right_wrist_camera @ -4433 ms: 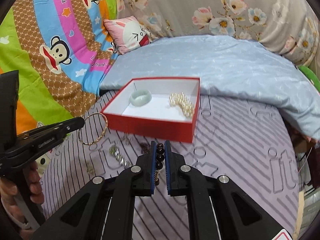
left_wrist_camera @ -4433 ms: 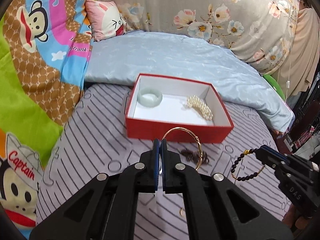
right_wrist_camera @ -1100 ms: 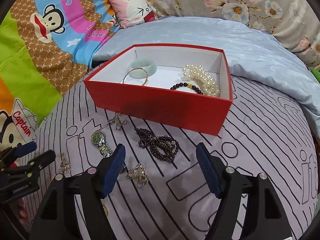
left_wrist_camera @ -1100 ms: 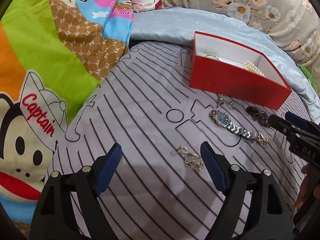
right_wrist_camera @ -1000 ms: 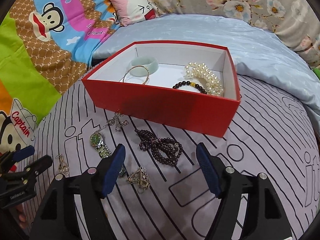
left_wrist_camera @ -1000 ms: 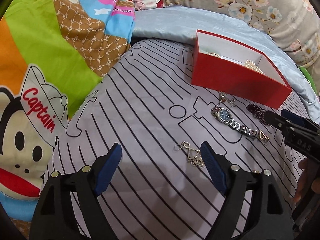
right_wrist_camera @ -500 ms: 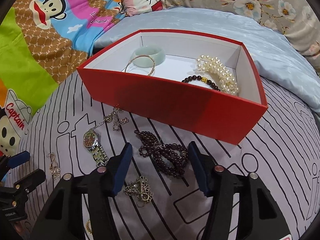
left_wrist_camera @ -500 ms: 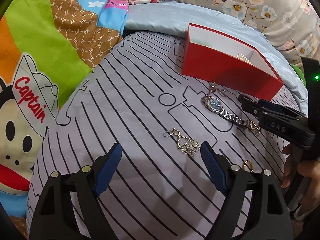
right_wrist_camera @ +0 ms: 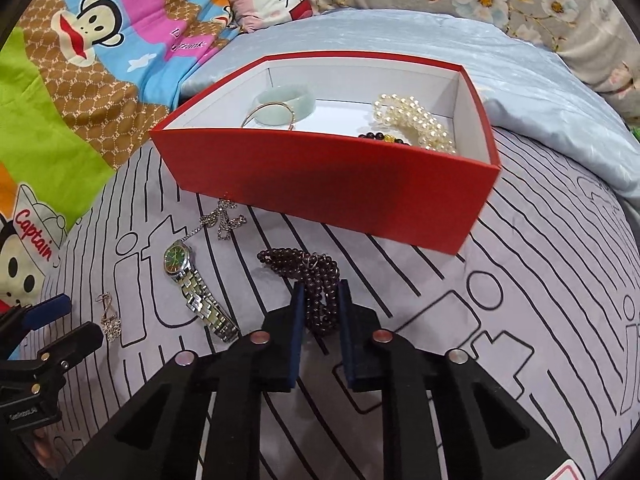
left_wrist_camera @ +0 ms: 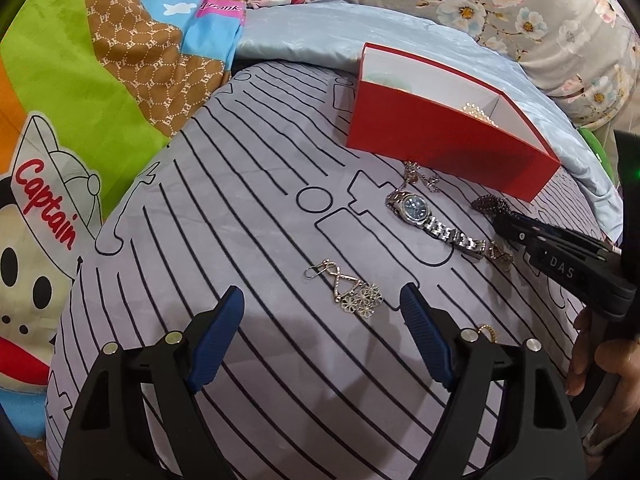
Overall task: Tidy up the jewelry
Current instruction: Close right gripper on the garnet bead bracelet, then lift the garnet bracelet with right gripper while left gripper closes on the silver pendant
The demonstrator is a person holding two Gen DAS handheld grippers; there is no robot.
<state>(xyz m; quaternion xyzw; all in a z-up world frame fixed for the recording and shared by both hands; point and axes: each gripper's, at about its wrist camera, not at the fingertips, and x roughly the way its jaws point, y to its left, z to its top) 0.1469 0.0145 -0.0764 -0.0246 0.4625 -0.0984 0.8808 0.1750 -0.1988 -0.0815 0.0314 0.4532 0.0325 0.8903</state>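
A red box point(right_wrist_camera: 332, 184) holds a jade bangle point(right_wrist_camera: 285, 98), a gold bangle, a pearl bracelet point(right_wrist_camera: 416, 120) and a dark bead bracelet. My right gripper point(right_wrist_camera: 319, 286) is partly closed around a dark purple bead necklace point(right_wrist_camera: 304, 268) on the mat, its pads straddling the beads with a gap still showing. My left gripper point(left_wrist_camera: 322, 296) is wide open just before a silver flower earring point(left_wrist_camera: 352, 290). A silver watch point(left_wrist_camera: 432, 220) and a silver chain point(left_wrist_camera: 420, 174) lie near the box point(left_wrist_camera: 448, 148).
The grey striped mat point(left_wrist_camera: 240, 208) lies on a bed with cartoon bedding point(left_wrist_camera: 60, 100) at left and a blue quilt point(right_wrist_camera: 540, 80) behind. A small gold ring point(left_wrist_camera: 486, 330) and a small pendant point(left_wrist_camera: 498, 252) lie near the right gripper's arm point(left_wrist_camera: 560, 264).
My right gripper has lowered onto the purple bead necklace and narrowed around it. My left gripper has stayed wide open and crept closer to the flower earring.
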